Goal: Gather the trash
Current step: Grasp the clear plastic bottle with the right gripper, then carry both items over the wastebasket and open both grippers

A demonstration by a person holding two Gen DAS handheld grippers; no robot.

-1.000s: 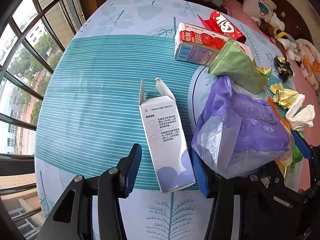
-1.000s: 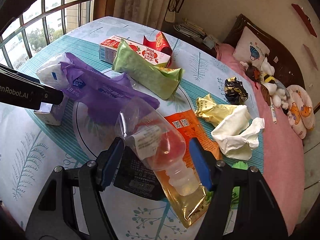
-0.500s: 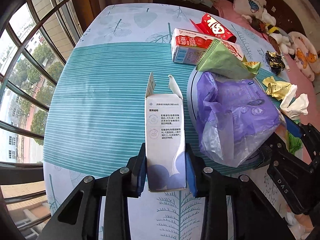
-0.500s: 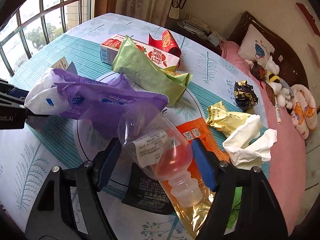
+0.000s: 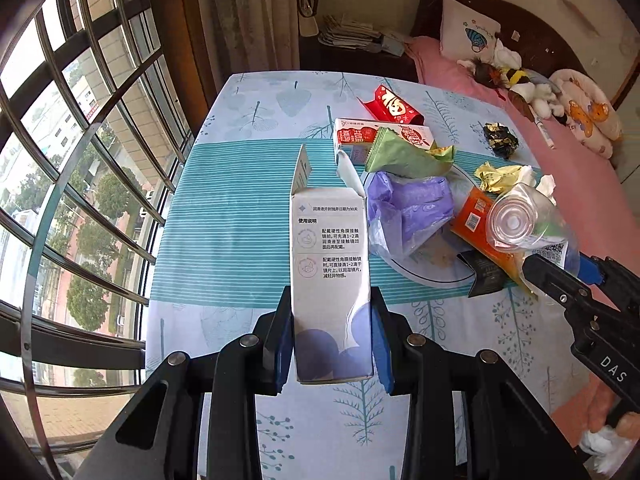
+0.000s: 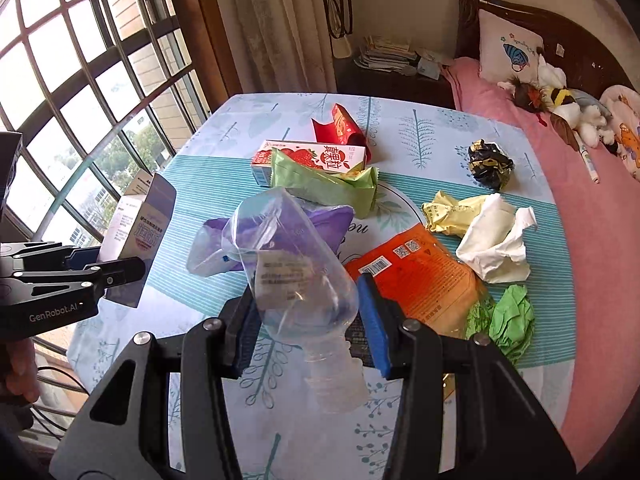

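Both grippers have come up off the table [image 5: 240,184] since the earlier frames, each carrying a piece of trash that lay on the cloth a second ago. Largest of what remains below are the purple bag [image 6: 280,224] on the round mat and the green packet [image 6: 320,184] leaning on the strawberry carton [image 6: 308,156], with the orange pouch [image 6: 416,276], crumpled tissue [image 6: 496,248] and yellow wrapper [image 6: 448,216] further right.

The left gripper [image 5: 332,340] is clamped on the lower end of the white box [image 5: 330,264], which stands upright above the table with its top flaps open. The right gripper [image 6: 306,328] squeezes the clear plastic bottle [image 6: 296,272] near its shoulder, neck pointing back toward the camera.

Slippage looks like the main risk. The bottle is smooth, tapered and already crushed, so it could squirt out of the pads if the hand swings fast. The box is thin card held only at one end; a tighter squeeze may buckle it, and a tilt could lever it loose. No bin is visible, so the carry may be long.
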